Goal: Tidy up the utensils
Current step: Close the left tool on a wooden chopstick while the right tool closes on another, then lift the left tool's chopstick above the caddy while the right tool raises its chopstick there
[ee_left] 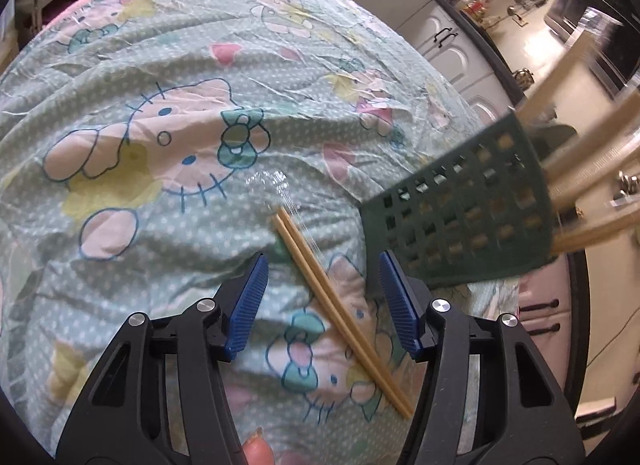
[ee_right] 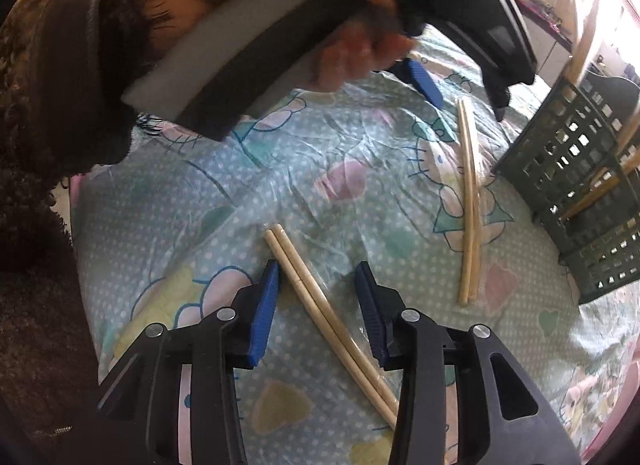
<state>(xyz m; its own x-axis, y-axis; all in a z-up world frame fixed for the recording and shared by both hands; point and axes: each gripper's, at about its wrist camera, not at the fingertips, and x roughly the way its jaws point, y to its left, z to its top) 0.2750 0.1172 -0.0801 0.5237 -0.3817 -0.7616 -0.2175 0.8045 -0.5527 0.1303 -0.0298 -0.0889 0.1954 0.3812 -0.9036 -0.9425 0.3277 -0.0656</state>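
In the right wrist view, the right tool [ee_right: 316, 301] stands half open around a pair of chopsticks [ee_right: 320, 313] on the patterned cloth [ee_right: 200, 205]; its pads do not press them. At 1 o'clock lies a second pair [ee_right: 468, 201], with the left tool [ee_left: 322, 297] half open over it, not gripping. Farther, at 2 o'clock, stands the green basket [ee_right: 568, 153], holding more chopsticks.

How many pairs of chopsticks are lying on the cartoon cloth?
2: one pair between the right gripper's open fingers, one pair beside the green basket. More sticks stand inside the basket.
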